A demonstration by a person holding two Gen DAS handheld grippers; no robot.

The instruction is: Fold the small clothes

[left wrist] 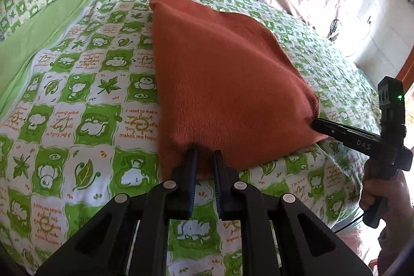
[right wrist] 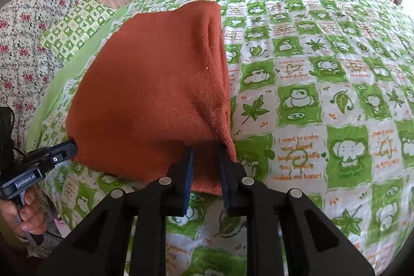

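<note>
Rust-orange knit garment (left wrist: 222,79) is lying on the green-checked bedspread (left wrist: 85,105), already doubled over, its near edge lifted off the bed.

Left gripper (left wrist: 204,157) is pinching the near-left corner, jaws almost together with cloth between them. Right gripper (right wrist: 205,154) is sitting at the near-right corner; jaws are a little apart around the hem, and whether the pads are pressing I cannot tell.

From the left wrist the garment is spreading toward 12 to 1 o'clock; from the right wrist, toward 11 o'clock.

Judgement: light, soft, floppy, slightly grippy knit. It sags between holds, so corners and hem are the best places to take it.
</note>
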